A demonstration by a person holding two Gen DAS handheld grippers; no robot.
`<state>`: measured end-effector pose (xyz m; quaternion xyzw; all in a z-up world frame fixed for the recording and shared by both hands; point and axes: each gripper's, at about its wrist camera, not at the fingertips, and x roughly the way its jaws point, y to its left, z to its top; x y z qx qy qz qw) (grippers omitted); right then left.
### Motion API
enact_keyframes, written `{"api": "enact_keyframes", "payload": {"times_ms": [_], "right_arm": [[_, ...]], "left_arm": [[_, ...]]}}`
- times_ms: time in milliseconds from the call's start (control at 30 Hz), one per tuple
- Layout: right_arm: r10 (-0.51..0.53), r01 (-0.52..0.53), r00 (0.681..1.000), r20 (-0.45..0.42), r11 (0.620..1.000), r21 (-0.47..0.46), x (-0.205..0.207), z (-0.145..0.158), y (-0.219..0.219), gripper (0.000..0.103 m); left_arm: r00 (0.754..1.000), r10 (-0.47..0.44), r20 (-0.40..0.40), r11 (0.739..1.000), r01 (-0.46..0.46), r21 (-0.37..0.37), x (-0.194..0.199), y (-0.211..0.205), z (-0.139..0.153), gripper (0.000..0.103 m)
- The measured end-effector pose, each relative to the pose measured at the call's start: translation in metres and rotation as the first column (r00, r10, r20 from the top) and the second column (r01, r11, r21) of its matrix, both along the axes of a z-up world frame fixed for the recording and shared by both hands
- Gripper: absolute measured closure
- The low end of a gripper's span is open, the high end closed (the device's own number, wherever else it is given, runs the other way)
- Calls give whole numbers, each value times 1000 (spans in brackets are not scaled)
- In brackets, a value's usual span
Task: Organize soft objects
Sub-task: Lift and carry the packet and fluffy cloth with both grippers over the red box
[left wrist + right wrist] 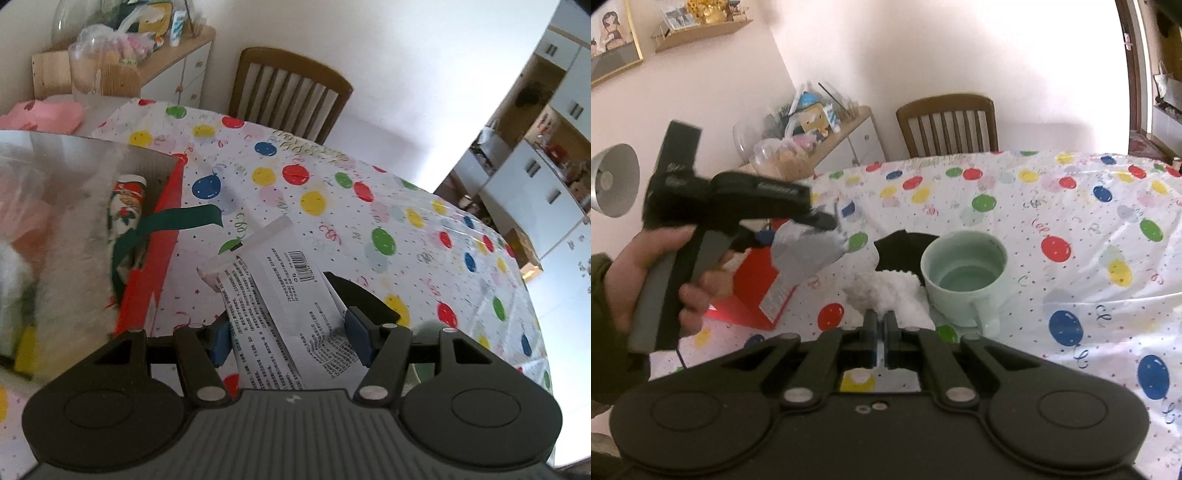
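Left wrist view: left gripper, blue pads pressed against both sides of a bundle of white printed sachets, held off the table; sachet tips point toward the table's middle. Red box at left, its silvery lining open and its corner close beside the sachets; a printed roll and green ribbon inside it, other contents blurred. Balloon-print cloth ahead and to the right lies bare up to the curved far edge. Chair behind that edge; pink cloth at the far left. Right wrist view: right gripper, fingers pressed together, pinching white fluffy fabric. Green mug just right of the fabric, touching or nearly so; a black item behind both. The left gripper is carried above the red box, sachets hanging from it, a hand on its handle. Open cloth spreads to the right of the mug as far as the table runs; chair at the far edge.
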<state>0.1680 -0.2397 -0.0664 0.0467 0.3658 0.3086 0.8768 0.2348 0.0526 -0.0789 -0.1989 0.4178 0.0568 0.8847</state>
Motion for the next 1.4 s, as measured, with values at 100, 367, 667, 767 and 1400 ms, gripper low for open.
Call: {"api": "enact_keyframes", "payload": {"times_ms": [100,367,667,767,1400], "right_arm": [[-2,2,1000,26,1000,9,-8,10,-5,101],[13,-17,997,76,998,55,-19,48,-13,101],[94,-105,985,147,992,66,-20,87,4,101],[120,-135,978,169,988,76,-16,102,15,101],[314,-346,905,287,936,67,11,158,132,101]], "left_arm": [[1000,-18,16,1000,18,1,-16,1,11,41],[997,-65,51,997,63,32,-52,8,41,41],[997,-71,35,996,69,54,-79,28,59,41],[997,-68,35,996,66,61,-87,37,67,41],[997,15,70,963,-33,269,-114,113,116,41]]}}
